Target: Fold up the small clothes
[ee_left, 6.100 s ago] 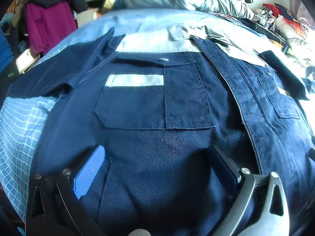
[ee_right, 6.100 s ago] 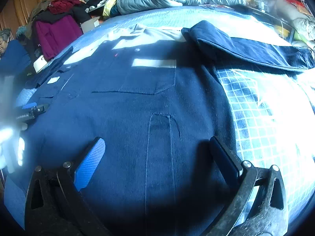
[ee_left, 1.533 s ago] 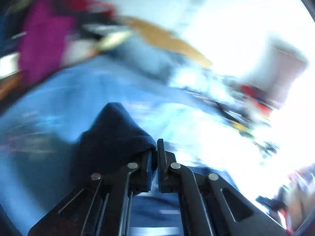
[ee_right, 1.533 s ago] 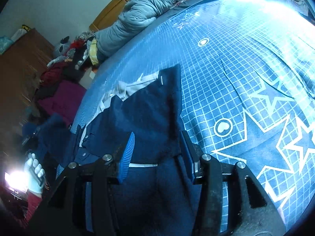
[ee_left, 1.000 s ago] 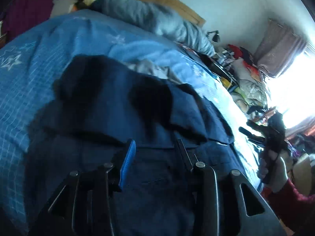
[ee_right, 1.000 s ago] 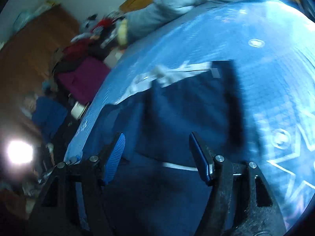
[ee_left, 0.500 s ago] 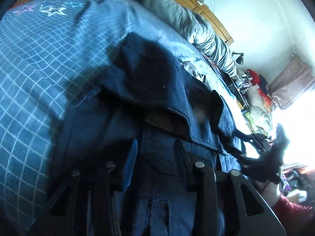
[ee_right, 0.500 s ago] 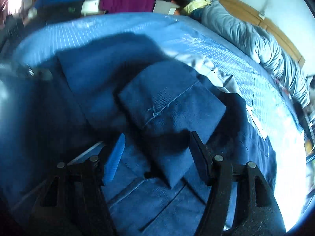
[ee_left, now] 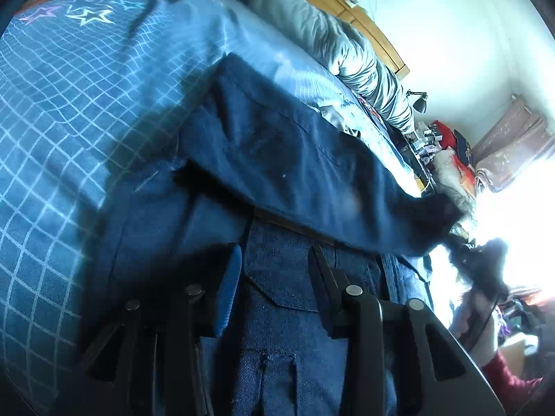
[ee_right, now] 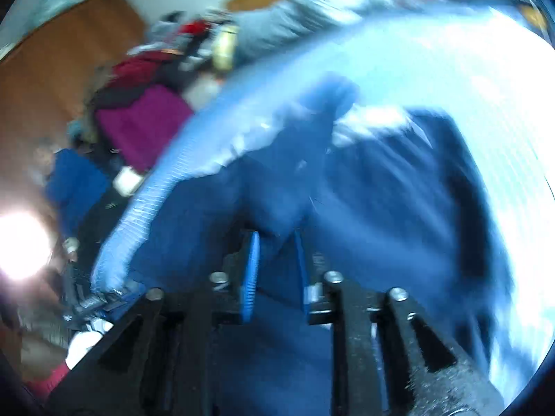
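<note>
Left wrist view: left gripper (ee_left: 274, 277) low over the jacket (ee_left: 295, 159), jaws spread, nothing pinched. Between the jaws, a flat pocket flap and seam of the jacket body. Just ahead of the jaws, a folded-over sleeve or side panel lying across the body, raised edge with a dark gap under it. Left of the jaws, bare checked bedsheet (ee_left: 52, 111). Far ahead, a grey duvet (ee_left: 333, 45) along a wooden headboard (ee_left: 374, 31). Right of the jaws, dark blurry shape against window glare, likely the other gripper, cannot confirm.

Risks here: closing now would likely bite only the top layer of the body, dragging the pocket area and undoing the folded panel ahead. Loose raised edge could slide back off if the body underneath gets tugged. Glare on the right hides that hem.

Right wrist view: heavy motion blur. Right gripper (ee_right: 275, 263) with jaws nearly together, navy cloth bunched between the blue pads (ee_right: 251, 274); looks like a pinch on the jacket (ee_right: 381, 208), contact itself smeared. Ahead and right of the jaws, rest of the jacket spread on the sheet. Left of the jaws, a pile of clothes (ee_right: 142, 124) off the bed, plus a bright light spot.

Risks here: fast swing with a thin pinch, so cloth could slip out mid-move. Pulling too far would haul the whole jacket across the sheet instead of folding it. Thick doubled cloth may spring open once released.
</note>
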Demonstrator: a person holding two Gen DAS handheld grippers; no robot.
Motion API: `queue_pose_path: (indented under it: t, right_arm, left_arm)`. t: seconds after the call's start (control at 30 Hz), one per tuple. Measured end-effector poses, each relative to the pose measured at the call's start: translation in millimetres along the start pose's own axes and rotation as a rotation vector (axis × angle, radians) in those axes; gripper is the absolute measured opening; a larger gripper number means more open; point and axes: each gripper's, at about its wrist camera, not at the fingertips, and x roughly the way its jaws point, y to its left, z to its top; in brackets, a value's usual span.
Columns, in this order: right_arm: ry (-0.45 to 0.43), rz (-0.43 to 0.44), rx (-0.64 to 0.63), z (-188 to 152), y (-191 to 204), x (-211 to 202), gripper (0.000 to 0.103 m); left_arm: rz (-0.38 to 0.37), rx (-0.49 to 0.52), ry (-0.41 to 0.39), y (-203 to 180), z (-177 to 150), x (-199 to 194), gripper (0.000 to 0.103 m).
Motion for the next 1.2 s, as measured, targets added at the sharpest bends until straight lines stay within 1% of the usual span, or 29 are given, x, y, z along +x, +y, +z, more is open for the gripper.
queue_pose_path:
  t: [0.03,0.07,0.1,0.13,0.17,0.2,0.27,0.3,0.33,0.4,0.43,0.47,0.5,0.53,0.57,0.6,0.63,0.67,0.73,0.83,0.9,0.93,0.97,1.03,1.1,1.17,1.2]
  right_arm:
    - [0.024,-0.017,0.006,-9.2,-8.1,-3.4,0.035]
    - [0.035,-0.014,0.015,-17.4,-14.4,-10.7,0.037]
    - [0.035,0.0,0.032,-21.4,-20.7,-17.7,0.039]
    - [0.025,0.02,0.055,-22.4,-27.5,-24.0,0.045]
    - [0.006,0.06,0.098,-21.8,-34.0,-28.8,0.055]
    - [-0.012,0.103,0.143,-17.6,-42.8,-30.0,0.058]
    - [-0.051,0.167,0.229,-8.2,-61.1,-33.3,0.062]
    - [-0.05,0.196,0.264,-1.4,-67.8,-29.9,0.064]
    - [-0.029,0.212,0.294,4.4,-73.7,-21.6,0.068]
    - [0.065,0.174,0.317,16.6,-78.3,3.2,0.068]
    - [0.11,0.161,0.321,24.0,-79.5,16.6,0.066]
    - [0.129,0.168,0.318,34.3,-78.3,24.6,0.06]
    - [0.132,0.178,0.312,37.8,-76.5,28.6,0.058]
    - [0.135,0.186,0.305,41.2,-74.1,31.4,0.051]
    - [0.134,0.2,0.299,45.7,-71.4,34.1,0.039]
    - [0.135,0.215,0.3,48.7,-69.5,35.7,0.033]
    - [0.137,0.224,0.303,51.4,-68.0,39.0,0.019]
    - [0.136,0.223,0.298,52.9,-64.7,39.6,0.011]
    - [0.115,0.222,0.247,64.1,-50.3,35.6,0.009]
    - [0.026,0.261,0.132,84.3,-22.5,10.1,0.009]
    - [-0.033,0.286,0.086,95.4,-18.0,-7.8,0.009]
    - [-0.045,0.289,0.074,97.2,-19.3,-10.4,0.009]
    - [-0.041,0.274,0.067,96.1,-24.5,-9.6,0.009]
    - [-0.003,0.213,0.077,87.0,-41.5,1.3,0.009]
    - [0.085,0.158,0.13,68.3,-66.5,21.2,0.009]
    - [0.159,0.123,0.171,48.5,-84.2,37.6,0.008]
    - [0.152,0.128,0.185,42.9,-89.3,37.0,0.006]
  left_arm:
    - [-0.001,-0.001,0.0,-0.5,-0.3,-0.1,0.043]
    - [-0.001,0.0,0.0,-0.5,-0.2,-0.3,0.043]
    - [0.0,0.001,0.001,-0.8,-0.3,-0.4,0.043]
    - [0.001,0.002,0.001,-1.3,-0.4,-0.2,0.043]
    - [0.001,0.002,0.002,-1.0,0.1,-0.9,0.043]
    - [0.001,0.001,0.002,-1.0,0.3,-0.6,0.043]
    - [-0.002,-0.001,0.002,-1.2,1.6,0.2,0.043]
    - [-0.002,-0.001,0.003,-0.6,2.3,0.3,0.044]
    - [-0.001,-0.001,0.003,-1.1,2.7,0.4,0.044]
    - [0.002,0.002,0.003,-2.3,3.3,0.6,0.044]
    - [0.003,0.002,0.004,-2.4,3.3,0.8,0.044]
    - [0.004,0.003,0.004,-3.0,3.7,1.0,0.044]
    - [0.004,0.002,0.004,-3.1,3.9,1.1,0.044]
    - [0.004,0.002,0.004,-3.1,4.0,1.1,0.044]
    - [0.005,0.003,0.004,-3.2,4.0,1.2,0.044]
    - [0.006,0.004,0.004,-3.2,4.0,1.3,0.044]
    - [0.008,0.006,0.004,-3.5,4.0,1.2,0.044]
    - [0.009,0.007,0.004,-3.6,4.2,1.3,0.044]
    - [0.01,0.006,0.004,-3.4,4.6,1.4,0.044]
    - [0.01,0.007,0.004,-4.1,4.6,1.0,0.044]
    - [0.01,0.007,0.004,-4.1,4.5,1.1,0.044]
    - [0.009,0.006,0.004,-4.1,4.5,1.0,0.044]
    - [0.008,0.005,0.004,-4.2,4.9,1.2,0.044]
    - [0.006,0.004,0.004,-4.0,5.8,1.6,0.044]
    - [0.006,0.004,0.004,-4.2,6.3,1.9,0.044]
    - [0.005,0.004,0.004,-4.1,6.4,2.0,0.044]
    - [0.005,0.004,0.004,-4.1,6.5,2.2,0.045]
